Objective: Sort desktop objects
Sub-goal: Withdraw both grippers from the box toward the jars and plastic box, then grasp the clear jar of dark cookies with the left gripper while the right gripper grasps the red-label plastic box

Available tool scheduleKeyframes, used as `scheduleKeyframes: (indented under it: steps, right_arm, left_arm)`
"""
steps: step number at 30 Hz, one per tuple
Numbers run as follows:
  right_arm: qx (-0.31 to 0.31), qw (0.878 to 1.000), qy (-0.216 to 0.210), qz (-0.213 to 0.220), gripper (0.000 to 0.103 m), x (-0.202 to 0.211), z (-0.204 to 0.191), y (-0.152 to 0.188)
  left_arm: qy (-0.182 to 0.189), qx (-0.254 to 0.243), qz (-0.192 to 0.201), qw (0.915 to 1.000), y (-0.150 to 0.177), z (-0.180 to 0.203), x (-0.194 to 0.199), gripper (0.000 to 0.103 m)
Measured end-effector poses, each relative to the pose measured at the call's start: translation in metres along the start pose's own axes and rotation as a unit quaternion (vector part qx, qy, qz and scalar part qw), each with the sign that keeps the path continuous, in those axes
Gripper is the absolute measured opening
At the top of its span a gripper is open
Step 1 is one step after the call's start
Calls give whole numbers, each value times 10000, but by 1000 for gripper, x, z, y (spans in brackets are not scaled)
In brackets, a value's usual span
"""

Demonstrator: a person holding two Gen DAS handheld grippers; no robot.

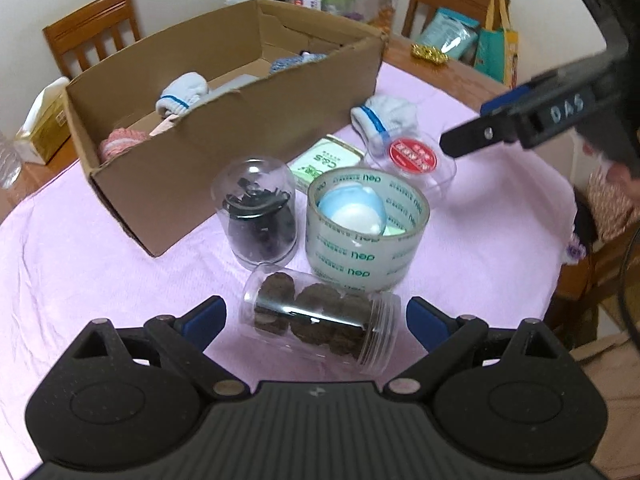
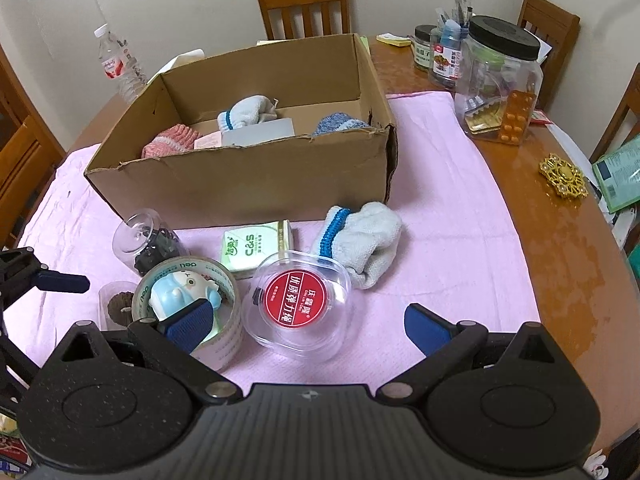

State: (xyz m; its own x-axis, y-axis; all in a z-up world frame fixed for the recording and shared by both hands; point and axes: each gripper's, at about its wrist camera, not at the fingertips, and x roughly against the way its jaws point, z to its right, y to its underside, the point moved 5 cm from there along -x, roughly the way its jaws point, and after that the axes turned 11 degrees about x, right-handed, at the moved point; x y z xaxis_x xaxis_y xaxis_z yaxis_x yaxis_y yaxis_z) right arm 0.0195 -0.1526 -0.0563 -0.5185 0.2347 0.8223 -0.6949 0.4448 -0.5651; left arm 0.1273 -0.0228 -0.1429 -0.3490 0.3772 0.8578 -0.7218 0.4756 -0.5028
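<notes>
Nearest in the left wrist view, the left hand-held gripper (image 1: 316, 316) is seen spread wide, nothing grasped, with a clear jar of dark round pieces (image 1: 320, 320) lying on its side between its blue pads. In the right wrist view, the right hand-held gripper (image 2: 308, 322) is likewise released and empty, with a clear round case with a red label (image 2: 298, 306) set between its fingers. Beside the case, a roll of clear tape (image 2: 192, 312) is stood on the pink-covered worktop (image 2: 440, 240), a small blue and white toy (image 2: 180, 292) placed inside its ring. Just beyond are found a domed clear jar (image 2: 140, 240), a green tissue pack (image 2: 256, 246) and a white sock (image 2: 360, 240). Farthest, an open cardboard box (image 2: 248, 184) is seen holding more socks.
</notes>
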Motion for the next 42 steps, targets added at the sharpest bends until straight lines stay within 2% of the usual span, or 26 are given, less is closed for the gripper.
scheduleKeyframes:
  steps: [8,15,21,26,29,33,42]
  right_arm:
    - [-67,10000,21,-31,103,-3,4,1]
    - [-205,9997,49,-129,103,-14,11,-1]
    - [-182,9995,54,-257,103,-39,13,-18]
    - [-566,9976,-87,-378,103,-66,16,-33]
    - [-588,9969,3,-513,103,-77,16,-37]
    - [-705,9950,91,-701,103,-86,21,-31]
    - [-881,9923,97,-861,103,-68,40,-2]
  left_arm:
    - [-72,-336,-150,9993,3,4,-18,97]
    - [5,-255,-236,9994,3,2,-26,97]
    - [-21,-355,-318,9989,5,3,-25,97]
    - [18,-335,-341,9989,9,1,-22,97]
    - [25,-264,-304,9992,9,0,-19,97]
    - [60,-191,-272,9994,11,-2,-16,97]
    - [75,-276,-252,9993,11,-3,-15,97]
